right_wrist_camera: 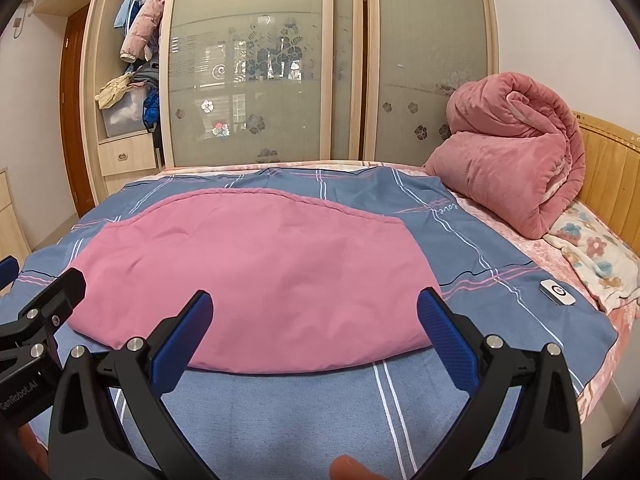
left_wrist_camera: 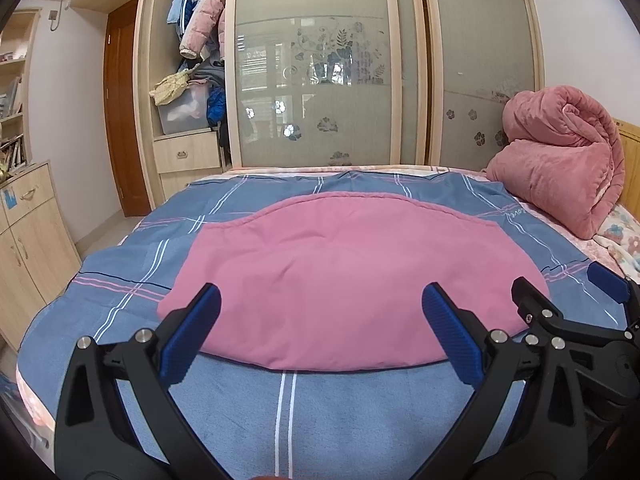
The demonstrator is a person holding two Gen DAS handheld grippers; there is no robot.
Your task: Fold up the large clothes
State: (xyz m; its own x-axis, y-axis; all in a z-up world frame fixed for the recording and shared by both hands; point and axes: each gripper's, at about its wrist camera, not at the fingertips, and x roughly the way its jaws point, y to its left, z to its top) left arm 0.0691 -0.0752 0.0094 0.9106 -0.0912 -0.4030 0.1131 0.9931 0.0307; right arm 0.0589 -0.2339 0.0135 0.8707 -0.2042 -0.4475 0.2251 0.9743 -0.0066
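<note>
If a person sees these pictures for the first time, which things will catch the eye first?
First the big pink garment, lying flat in the middle of the blue plaid bedcover. Next the rolled pink quilt, piled at the bed's far right by the wooden headboard. In front, the left tool and the right tool hover open above the garment's near edge.

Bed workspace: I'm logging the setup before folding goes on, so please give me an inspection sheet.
Surface: bed covered by a blue plaid sheet, lying mostly flat.
Job's things: pink garment spread flat on the sheet, near edge straight.
Clutter: rolled pink quilt at the headboard end; small white remote on the sheet; floral pillow beside it.
Grippers: left gripper and right gripper both open, holding nothing, near the garment's front edge.
Cables: nothing seen.
Surroundings: wardrobe with frosted sliding doors, one section open showing hung clothes.
</note>
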